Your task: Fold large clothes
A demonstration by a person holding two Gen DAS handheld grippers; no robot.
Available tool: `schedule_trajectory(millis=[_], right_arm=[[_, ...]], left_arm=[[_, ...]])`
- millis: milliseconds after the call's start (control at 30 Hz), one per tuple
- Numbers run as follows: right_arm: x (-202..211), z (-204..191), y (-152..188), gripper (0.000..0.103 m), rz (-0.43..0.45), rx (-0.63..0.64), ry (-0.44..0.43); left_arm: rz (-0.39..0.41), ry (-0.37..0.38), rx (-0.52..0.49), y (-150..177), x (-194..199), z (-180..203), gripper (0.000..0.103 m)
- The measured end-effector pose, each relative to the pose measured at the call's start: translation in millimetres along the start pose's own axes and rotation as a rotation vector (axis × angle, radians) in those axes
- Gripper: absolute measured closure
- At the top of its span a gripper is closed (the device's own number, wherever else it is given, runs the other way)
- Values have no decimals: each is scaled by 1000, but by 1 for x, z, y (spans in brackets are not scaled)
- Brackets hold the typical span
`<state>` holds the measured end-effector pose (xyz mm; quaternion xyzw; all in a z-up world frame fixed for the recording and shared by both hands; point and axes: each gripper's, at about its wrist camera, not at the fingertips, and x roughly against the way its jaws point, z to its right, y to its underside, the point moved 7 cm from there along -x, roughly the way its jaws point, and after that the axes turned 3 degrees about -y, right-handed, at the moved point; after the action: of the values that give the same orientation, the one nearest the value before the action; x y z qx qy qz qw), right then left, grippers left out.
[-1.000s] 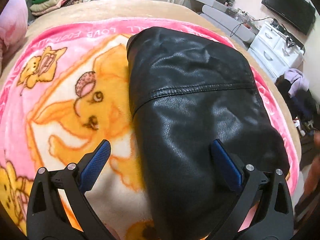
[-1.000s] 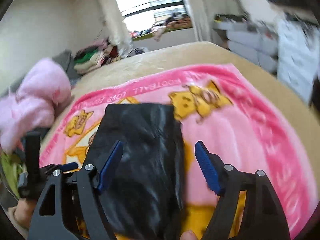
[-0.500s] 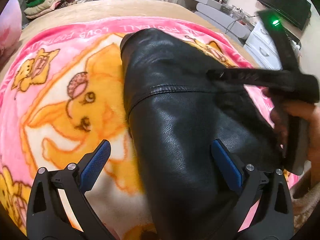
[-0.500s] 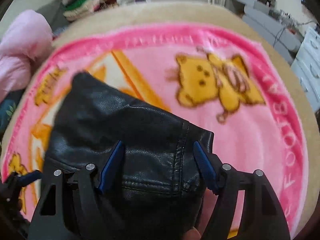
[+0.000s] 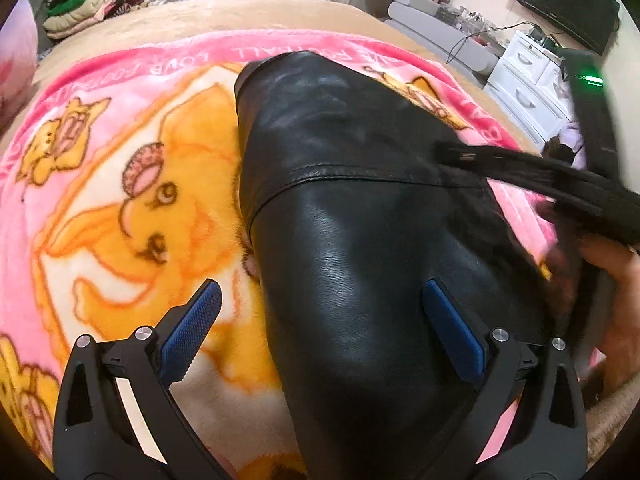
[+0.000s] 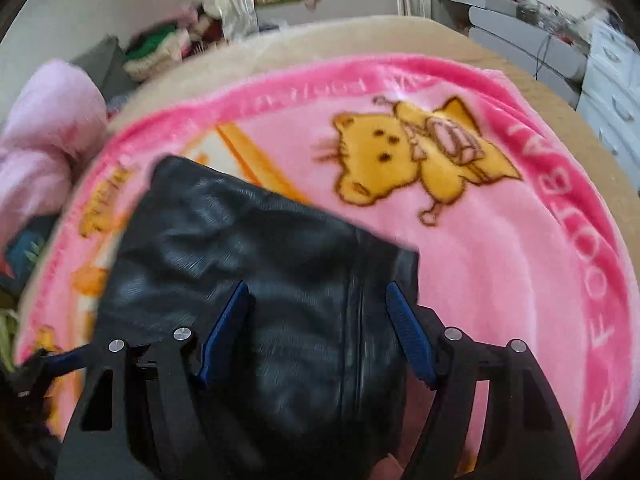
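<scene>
Bedroom clutter rings the scene: a pile of folded clothes (image 5: pixel 76 16) in the upper left of the left wrist view, a white dresser (image 5: pixel 528 80) and a dark television (image 5: pixel 568 0) in the upper right. Filling the middle is a pink blanket (image 5: pixel 80 208) printed with yellow cartoon animals, spread over a tan bed (image 5: pixel 208 16). On it lies the black leather jacket (image 5: pixel 360 240), folded into a long bundle that runs from the bottom of the frame up past centre, a stitched seam crossing it.

Left gripper (image 5: pixel 320 328) hangs above the near end, fingers spread wide, one over the blanket and one over the leather, gripping nothing. Right gripper (image 6: pixel 316 336), blurred, sits over the jacket's right edge, fingers well apart with leather between them, not pinched. At the right edge of the left view, a hand (image 5: pixel 608 280) holds that tool.
</scene>
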<state>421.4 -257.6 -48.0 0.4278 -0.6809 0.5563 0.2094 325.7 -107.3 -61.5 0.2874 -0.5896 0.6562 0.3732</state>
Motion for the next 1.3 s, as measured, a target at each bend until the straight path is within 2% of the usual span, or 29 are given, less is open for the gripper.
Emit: schedule_trajectory(millis=[200,367,500,700,833,1033,1300], right_arm=[[70,-19,32,33,105,33,-49],[97,-33,72,44,131,76,-39],[99,-39,94,49,118,102,-33],[93,-36,115,49,72,38,-51],[82,-37,126,49,51,26,-33],[72,-35,132,49,42,21,-13],[91,-34,134,47,80,-25,-37]], left_arm=[[19,2,10,8,16,-4,8],[46,-22,5,17,28,-4,9],[49,-39,-6,24,33,-4,9],[48,-54,-15,31,37,-5,9],[47,-57,-17,33,35,-5,9],[36,-54,-9,35,30,-7,8],[31,-61,-20,39,38,-5,8]])
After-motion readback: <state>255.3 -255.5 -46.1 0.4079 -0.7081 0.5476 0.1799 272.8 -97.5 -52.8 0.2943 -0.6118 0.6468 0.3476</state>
